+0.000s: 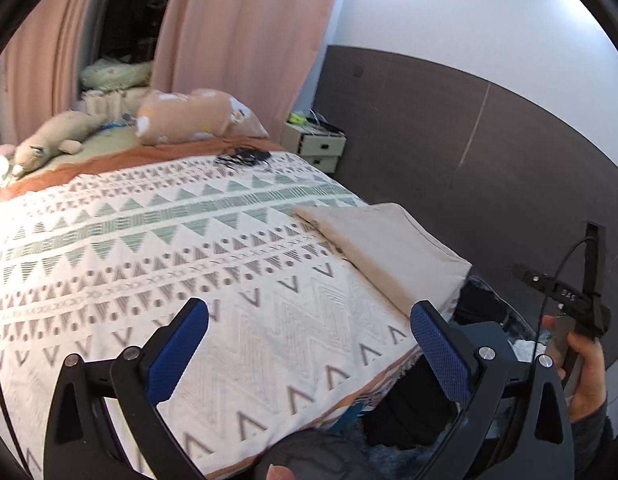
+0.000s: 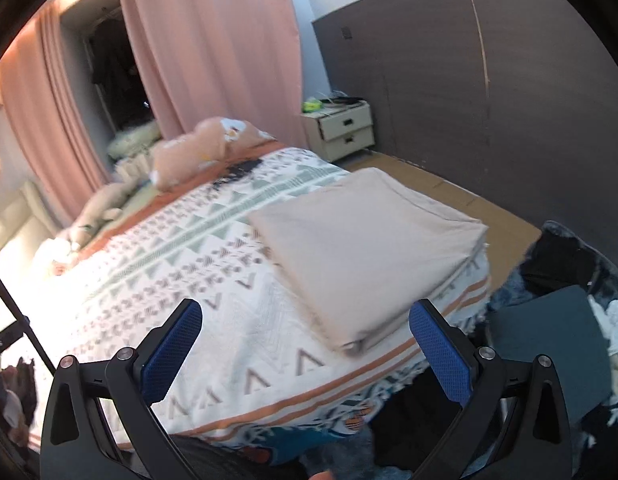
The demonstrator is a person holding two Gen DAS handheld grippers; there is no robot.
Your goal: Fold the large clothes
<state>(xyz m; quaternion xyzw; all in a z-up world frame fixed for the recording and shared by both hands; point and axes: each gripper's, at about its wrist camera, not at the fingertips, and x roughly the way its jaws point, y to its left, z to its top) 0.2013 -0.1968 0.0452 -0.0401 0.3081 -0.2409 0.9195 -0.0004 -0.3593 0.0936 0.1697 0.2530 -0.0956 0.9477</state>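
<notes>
- Left tongs (image 1: 309, 320) hang released above my patterned bedspread (image 1: 149, 240); the folded beige cloth (image 1: 389, 248) lies near the bed's corner, ahead to the right.
- Right tongs (image 2: 307, 322) gape released too; folded beige cloth (image 2: 365, 248) sits just ahead, untouched.

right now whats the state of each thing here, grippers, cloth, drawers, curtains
left gripper: open, holding nothing
right gripper: open, holding nothing
beige cloth: folded flat, lying on the bed's corner
patterned bedspread: spread flat over the bed
nightstand: both drawers closed
pink curtains: hanging, parted
</notes>
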